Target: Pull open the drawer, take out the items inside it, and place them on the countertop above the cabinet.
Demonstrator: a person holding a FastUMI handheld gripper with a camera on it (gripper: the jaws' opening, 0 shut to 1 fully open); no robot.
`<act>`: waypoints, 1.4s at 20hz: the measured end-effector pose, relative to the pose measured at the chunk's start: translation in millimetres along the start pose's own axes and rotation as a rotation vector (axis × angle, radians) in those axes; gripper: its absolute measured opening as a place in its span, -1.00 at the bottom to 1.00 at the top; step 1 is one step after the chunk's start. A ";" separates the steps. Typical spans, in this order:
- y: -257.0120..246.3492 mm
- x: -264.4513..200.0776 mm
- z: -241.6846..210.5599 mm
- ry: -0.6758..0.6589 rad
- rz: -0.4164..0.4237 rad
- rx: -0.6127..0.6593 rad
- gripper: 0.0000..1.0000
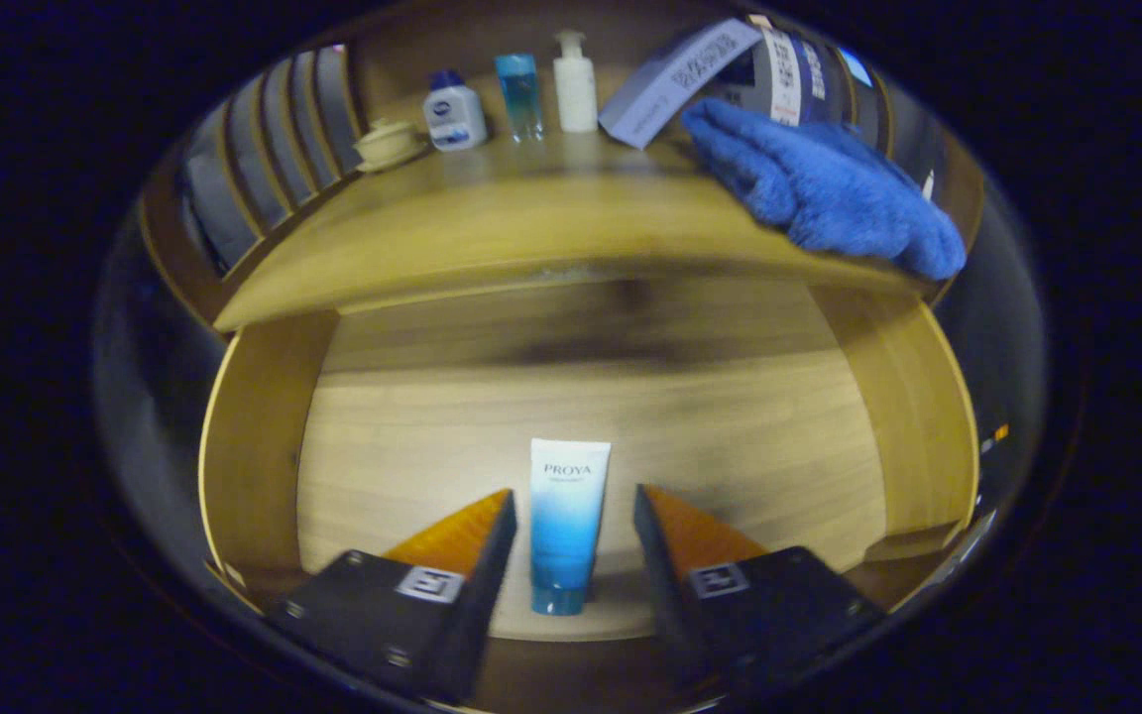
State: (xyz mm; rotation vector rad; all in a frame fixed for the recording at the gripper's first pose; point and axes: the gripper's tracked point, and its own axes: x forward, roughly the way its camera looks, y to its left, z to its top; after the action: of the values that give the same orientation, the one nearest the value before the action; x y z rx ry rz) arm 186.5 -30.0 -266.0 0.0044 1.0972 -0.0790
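Gripper view: drawer (254, 446) stands pulled open, and the tube (567, 526) lies flat on its floor between your fingers, cap toward you; the gripper (575, 516) is spread apart, a gap on each side, nothing gripped yet. If you close high, the fingers likely skate over the tube's soft flattened body and squeeze it out forward, so drop low and centre first. On the lift, watch the countertop (492, 238) lip overhanging the drawer, and mind the towel (819, 188), box (670, 79) and bottles (574, 84) up there, which a careless set-down could knock over.
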 end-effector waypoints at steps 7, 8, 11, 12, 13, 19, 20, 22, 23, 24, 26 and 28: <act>10.3 21.4 -12.2 0.072 -0.010 -0.090 -0.07; 10.8 25.7 -14.2 0.067 -0.027 -0.150 0.06; 12.2 21.3 -16.0 0.083 -0.046 -0.188 0.44; 12.2 25.0 -12.1 0.080 -0.056 -0.188 0.48; 11.6 25.1 -16.1 0.107 -0.065 -0.190 0.47; 12.0 24.4 -15.5 0.097 -0.084 -0.146 0.49; 12.3 24.6 -16.0 0.096 -0.087 -0.132 0.50; 12.6 23.9 -15.0 0.090 -0.088 -0.127 0.49; 10.3 28.9 -9.5 0.071 -0.096 -0.114 0.49; 10.6 20.0 -5.0 0.042 -0.100 -0.067 0.28; 6.3 22.9 -7.9 0.043 -0.090 -0.028 -0.14; 2.6 17.6 -9.7 0.024 -0.081 -0.051 -0.24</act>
State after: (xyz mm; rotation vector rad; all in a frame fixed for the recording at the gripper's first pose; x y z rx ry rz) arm 186.0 -28.2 -286.2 -0.0849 1.1232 -0.1238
